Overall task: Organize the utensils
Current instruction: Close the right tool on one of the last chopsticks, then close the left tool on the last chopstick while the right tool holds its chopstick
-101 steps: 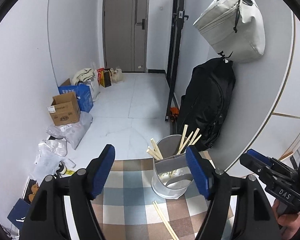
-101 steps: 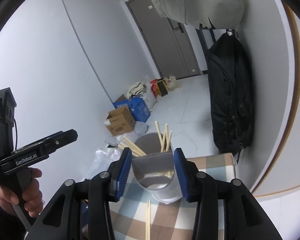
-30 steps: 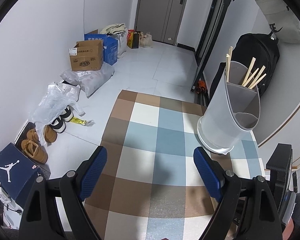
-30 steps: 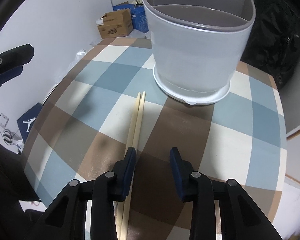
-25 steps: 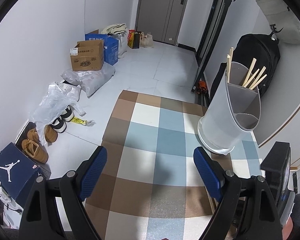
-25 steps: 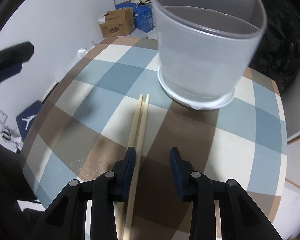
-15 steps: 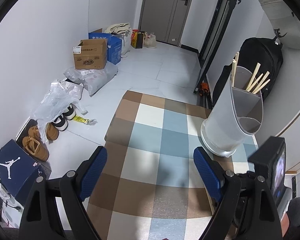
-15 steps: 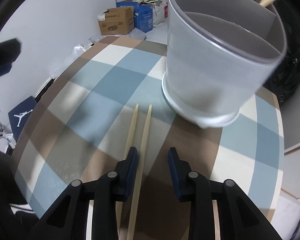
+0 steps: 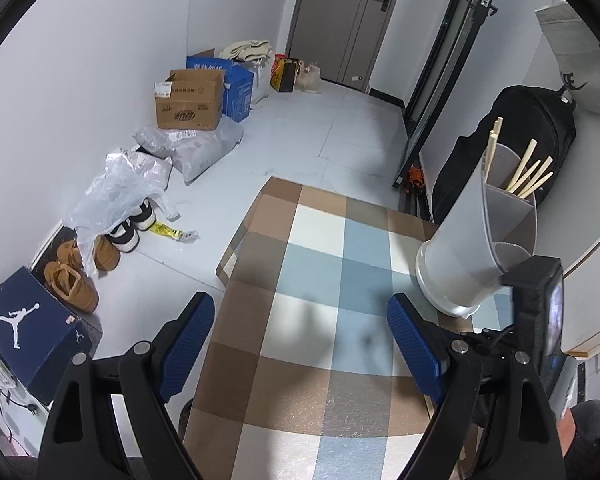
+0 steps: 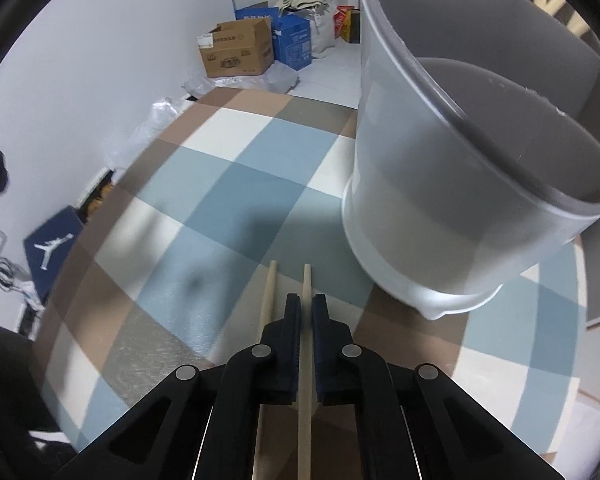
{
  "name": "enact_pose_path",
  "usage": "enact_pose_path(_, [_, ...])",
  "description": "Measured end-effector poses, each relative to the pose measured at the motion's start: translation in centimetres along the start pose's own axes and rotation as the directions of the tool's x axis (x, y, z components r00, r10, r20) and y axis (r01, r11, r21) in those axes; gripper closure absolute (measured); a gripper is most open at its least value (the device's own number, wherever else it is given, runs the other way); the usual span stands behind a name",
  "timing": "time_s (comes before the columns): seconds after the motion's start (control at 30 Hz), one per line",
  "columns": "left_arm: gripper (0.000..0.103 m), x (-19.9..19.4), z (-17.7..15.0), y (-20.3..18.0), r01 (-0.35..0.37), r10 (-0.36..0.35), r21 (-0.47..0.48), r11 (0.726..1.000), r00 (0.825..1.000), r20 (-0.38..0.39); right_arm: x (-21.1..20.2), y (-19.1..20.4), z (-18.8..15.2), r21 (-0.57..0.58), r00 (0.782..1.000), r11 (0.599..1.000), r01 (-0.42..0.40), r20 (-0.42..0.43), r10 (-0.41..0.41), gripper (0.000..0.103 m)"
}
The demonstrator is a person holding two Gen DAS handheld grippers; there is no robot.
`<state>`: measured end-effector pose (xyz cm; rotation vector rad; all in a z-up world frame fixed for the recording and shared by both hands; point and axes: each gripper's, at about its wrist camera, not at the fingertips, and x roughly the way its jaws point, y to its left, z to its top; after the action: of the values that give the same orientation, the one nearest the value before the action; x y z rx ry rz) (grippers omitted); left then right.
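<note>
Two wooden chopsticks lie side by side on the checked tablecloth [image 10: 228, 184]. My right gripper [image 10: 306, 309] is shut on the right chopstick [image 10: 306, 280]; the left chopstick [image 10: 269, 288] lies just beside its left finger. A grey divided utensil holder [image 10: 452, 184] stands close ahead on the right, with several chopsticks [image 9: 530, 176] in its far compartment. My left gripper [image 9: 300, 336] is open and empty above the cloth, left of the holder [image 9: 468, 248]. The right gripper's body [image 9: 536, 320] shows at the right edge of the left wrist view.
The table's left edge [image 9: 228, 264] drops to a white floor with a cardboard box [image 9: 190, 100], plastic bags [image 9: 116, 184], shoes [image 9: 76, 276] and a blue shoebox [image 9: 28, 336]. A black backpack [image 9: 512, 128] hangs behind the holder.
My right gripper has moved forward and down along the chopsticks and closed on the right one. The left gripper has drawn back slightly and stayed open.
</note>
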<state>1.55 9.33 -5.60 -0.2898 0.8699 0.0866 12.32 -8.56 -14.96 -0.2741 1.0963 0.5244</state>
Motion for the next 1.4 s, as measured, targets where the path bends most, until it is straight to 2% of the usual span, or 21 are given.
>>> enact_pose_path(0.23, [0.018, 2.7, -0.9, 0.2, 0.035, -0.040, -0.033, 0.999, 0.990, -0.137, -4.4, 0.1, 0.2, 0.008, 0.993, 0.999, -0.048, 0.111, 0.047, 0.098])
enact_pose_path(0.43, [0.018, 3.8, -2.0, -2.2, 0.079, -0.072, 0.027, 0.996, 0.974, -0.215, -9.9, -1.6, -0.1, 0.064, 0.968, 0.993, -0.100, 0.239, 0.082, 0.098])
enact_pose_path(0.7, [0.018, 4.8, -2.8, -5.3, 0.128, -0.113, 0.032, 0.991, 0.948, -0.298, -13.8, -5.4, -2.2, 0.168, 0.940, 0.973, -0.157, 0.328, 0.095, 0.098])
enact_pose_path(0.87, [0.025, 5.7, -2.7, -7.7, 0.122, -0.091, 0.072, 0.990, 0.936, -0.341, -15.2, -8.4, -3.5, 0.246, 0.921, 0.953, -0.177, 0.383, 0.072, 0.098])
enact_pose_path(0.93, [0.032, 6.1, -2.6, -8.4, 0.116, -0.077, 0.089, 0.989, 0.932, -0.354, -15.3, -9.2, -3.9, 0.267, 0.918, 0.946, -0.183, 0.392, 0.067, 0.098])
enact_pose_path(1.03, [0.032, 6.9, -2.5, -9.2, 0.098, -0.046, 0.122, 0.988, 0.926, -0.374, -15.2, -10.1, -4.3, 0.292, 0.915, 0.935, -0.202, 0.397, 0.074, 0.098])
enact_pose_path(1.1, [0.034, 7.5, -2.5, -9.5, 0.081, -0.023, 0.130, 0.988, 0.917, -0.397, -15.4, -10.5, -4.6, 0.300, 0.913, 0.930, -0.212, 0.401, 0.078, 0.098])
enact_pose_path(1.27, [0.048, 8.9, -2.4, -9.8, 0.045, 0.012, 0.114, 0.992, 0.891, -0.455, -15.9, -10.8, -4.9, 0.291, 0.903, 0.930, -0.225, 0.421, 0.087, 0.098])
enact_pose_path(1.37, [0.050, 9.3, -2.2, -10.0, 0.025, 0.038, 0.132, 0.991, 0.890, -0.455, -16.3, -10.6, -4.9, 0.277, 0.897, 0.934, -0.228, 0.434, 0.090, 0.098])
enact_pose_path(1.4, [0.055, 9.4, -2.2, -10.2, 0.018, 0.047, 0.136, 0.990, 0.889, -0.455, -16.2, -10.6, -4.9, 0.274, 0.895, 0.934, -0.229, 0.436, 0.091, 0.098])
